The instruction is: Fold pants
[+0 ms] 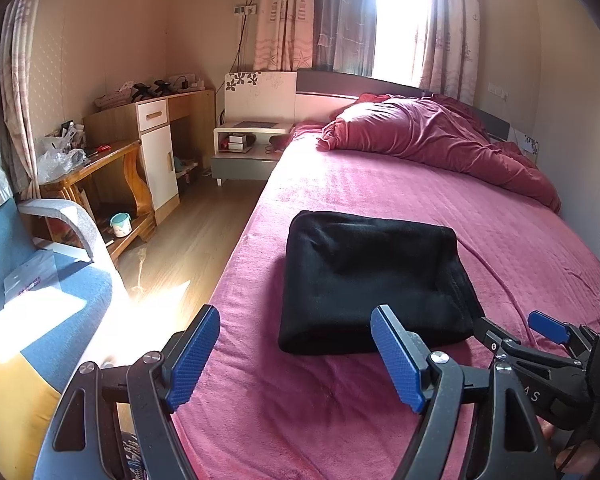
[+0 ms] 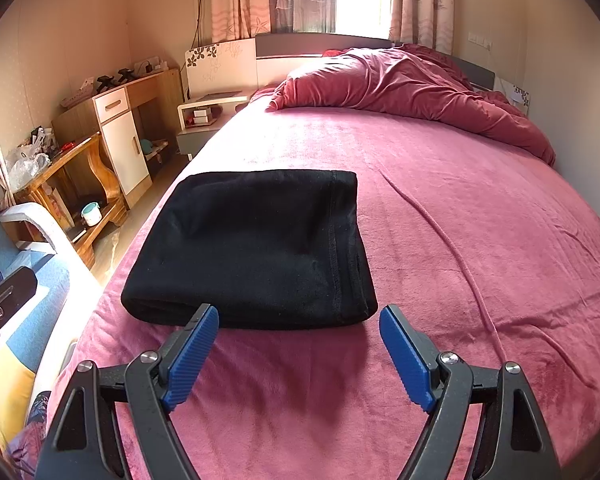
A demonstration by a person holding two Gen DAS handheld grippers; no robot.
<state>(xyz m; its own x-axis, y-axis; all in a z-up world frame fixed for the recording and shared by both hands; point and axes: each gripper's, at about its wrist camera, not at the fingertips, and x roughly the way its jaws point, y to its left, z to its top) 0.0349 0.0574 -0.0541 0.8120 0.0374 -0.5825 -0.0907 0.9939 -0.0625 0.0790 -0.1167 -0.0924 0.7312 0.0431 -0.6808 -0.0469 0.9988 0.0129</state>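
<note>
Black pants [image 1: 372, 280] lie folded into a thick, neat rectangle on the pink bedspread [image 1: 380, 184] near the bed's left edge. The right wrist view shows the same pants [image 2: 256, 244], with a stitched hem along their right side. My left gripper [image 1: 296, 350] hovers open just in front of the bundle, nothing between its blue pads. My right gripper [image 2: 298, 350] is also open and empty, just short of the bundle's near edge. In the left wrist view the right gripper [image 1: 512, 330] shows at the lower right, beside the pants' near right corner.
A crumpled red duvet [image 2: 400, 84] lies heaped at the head of the bed. Left of the bed run a wooden floor [image 1: 188, 248], a bedside stand [image 1: 248, 148], a desk with a white cabinet [image 1: 156, 156] and a blue chair [image 1: 40, 280].
</note>
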